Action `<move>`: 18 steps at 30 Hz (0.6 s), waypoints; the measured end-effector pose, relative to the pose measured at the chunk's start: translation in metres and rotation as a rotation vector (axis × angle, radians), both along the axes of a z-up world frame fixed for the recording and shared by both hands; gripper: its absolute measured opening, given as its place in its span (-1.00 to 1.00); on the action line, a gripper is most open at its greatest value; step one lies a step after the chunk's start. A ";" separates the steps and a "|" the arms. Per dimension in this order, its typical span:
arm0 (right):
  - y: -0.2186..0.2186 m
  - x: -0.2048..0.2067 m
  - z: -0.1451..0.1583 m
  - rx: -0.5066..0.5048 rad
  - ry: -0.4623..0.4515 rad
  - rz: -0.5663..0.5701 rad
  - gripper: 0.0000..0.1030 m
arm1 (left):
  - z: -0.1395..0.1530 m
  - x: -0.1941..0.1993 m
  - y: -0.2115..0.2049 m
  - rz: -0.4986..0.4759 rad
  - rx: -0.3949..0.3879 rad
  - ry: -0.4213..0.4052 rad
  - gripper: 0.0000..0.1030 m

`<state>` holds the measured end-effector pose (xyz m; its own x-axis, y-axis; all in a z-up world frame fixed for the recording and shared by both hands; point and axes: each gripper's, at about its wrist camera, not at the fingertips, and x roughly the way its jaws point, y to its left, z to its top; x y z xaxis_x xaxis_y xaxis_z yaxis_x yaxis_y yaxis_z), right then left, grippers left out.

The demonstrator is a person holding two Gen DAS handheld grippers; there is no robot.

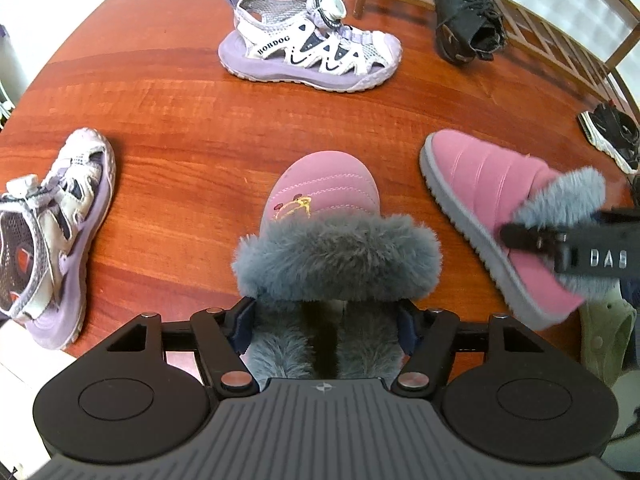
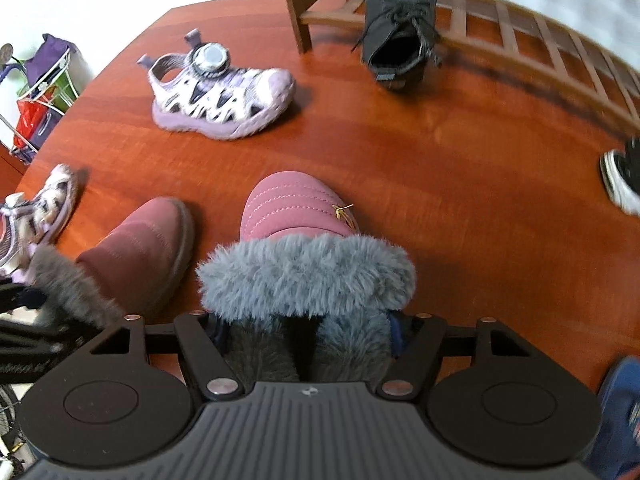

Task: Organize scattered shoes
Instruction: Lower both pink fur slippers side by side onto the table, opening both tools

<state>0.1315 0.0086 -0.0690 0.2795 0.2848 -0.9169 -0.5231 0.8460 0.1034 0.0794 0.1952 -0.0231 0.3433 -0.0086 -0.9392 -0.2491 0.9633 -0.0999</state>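
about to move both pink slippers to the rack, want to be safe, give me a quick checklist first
1. Left gripper on a slipper: ok; its fingers flank the furry cuff of the left slipper.
2. Right gripper on a slipper: ok; the right slipper sits between its fingers at the cuff.
3. Grip firm enough to lift: cannot tell; fur hides the pads on both.
4. Slippers apart from each other: ok; in the left view a strip of floor shows between them.
5. Way to the rack free: not ok; a black boot leans on it and a sandal lies ahead.
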 end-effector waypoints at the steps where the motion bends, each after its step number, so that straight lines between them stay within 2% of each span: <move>1: 0.000 -0.006 0.000 0.002 0.004 -0.005 0.43 | 0.000 -0.003 -0.001 -0.002 -0.003 0.001 0.32; 10: 0.003 -0.050 0.003 -0.003 0.022 -0.028 0.43 | 0.003 -0.013 -0.015 -0.051 -0.002 0.008 0.31; 18: -0.010 -0.069 0.002 0.019 0.028 -0.133 0.44 | 0.002 -0.013 -0.023 -0.111 -0.023 0.011 0.31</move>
<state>0.0626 -0.0012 -0.0667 0.2901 0.2642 -0.9198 -0.4031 0.9054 0.1329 0.0666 0.1720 -0.0207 0.3283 -0.0676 -0.9421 -0.1426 0.9825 -0.1201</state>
